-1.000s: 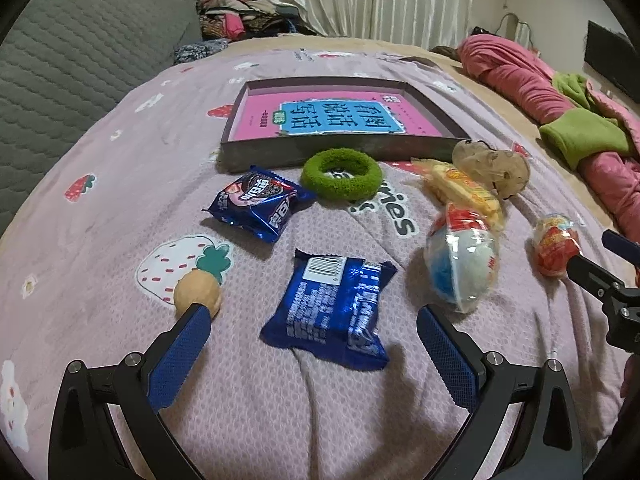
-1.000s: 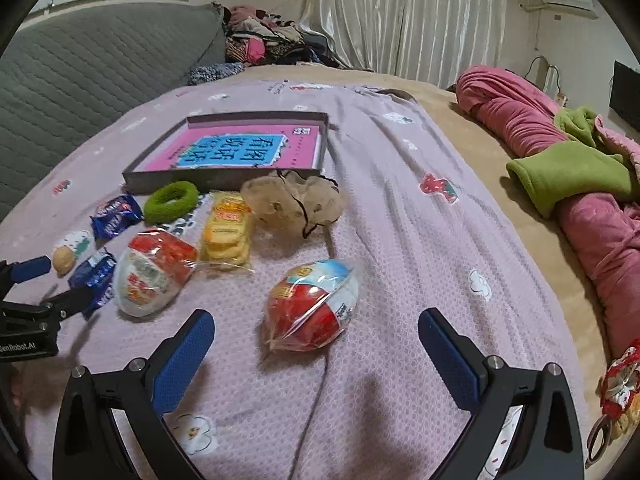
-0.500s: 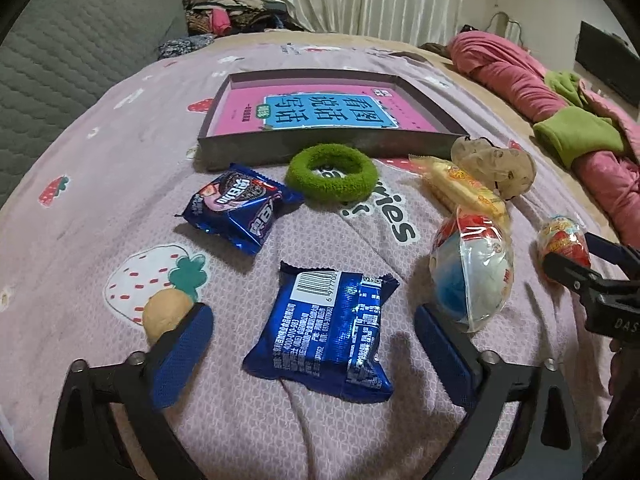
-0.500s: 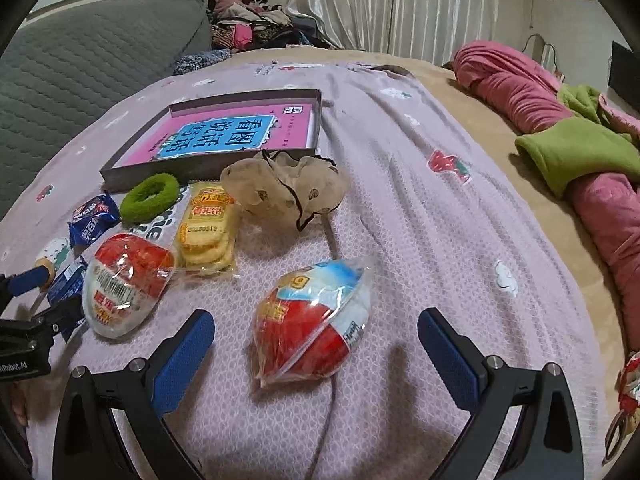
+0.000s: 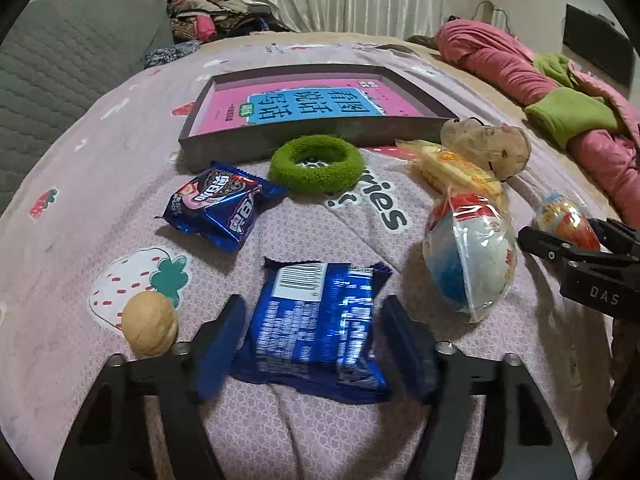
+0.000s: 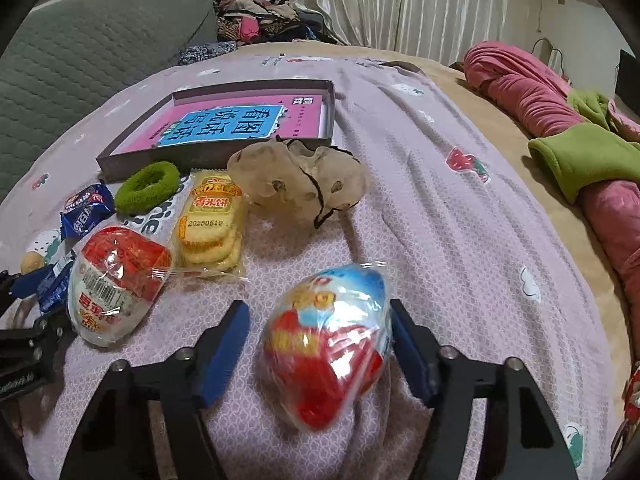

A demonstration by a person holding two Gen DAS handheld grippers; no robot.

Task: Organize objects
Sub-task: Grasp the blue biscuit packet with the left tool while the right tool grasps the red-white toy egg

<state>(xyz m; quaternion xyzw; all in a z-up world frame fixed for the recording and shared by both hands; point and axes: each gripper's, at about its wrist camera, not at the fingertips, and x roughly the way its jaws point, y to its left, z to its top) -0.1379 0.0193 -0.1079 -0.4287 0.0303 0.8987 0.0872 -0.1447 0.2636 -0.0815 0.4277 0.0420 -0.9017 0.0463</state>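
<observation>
Left wrist view: on the lilac strawberry-print bedspread (image 5: 120,160), the left gripper (image 5: 316,344) straddles a crinkly dark-blue foil snack packet (image 5: 320,320), barcode side up; blurred jaws sit close beside its edges, and I cannot tell whether they grip it.
Progress: the shallow grey cardboard box (image 5: 320,136) holds only a pink booklet; nothing loose looks sorted yet, so the job seems barely begun.
Textures: a second glossy blue cookie pack (image 5: 220,208), a fuzzy green hair ring (image 5: 316,164) and a wrinkled tan walnut (image 5: 150,322) lie apart.
Right wrist view: the right gripper (image 6: 320,344) is released, flanking a plastic-wrapped red-and-blue toy egg (image 6: 328,340); one pad touches the wrapper.
Nearby: a red-and-white wrapped egg (image 6: 116,280), a clear pack of yellow round crackers (image 6: 212,224) and a crumpled sheer beige pouch (image 6: 300,184).
</observation>
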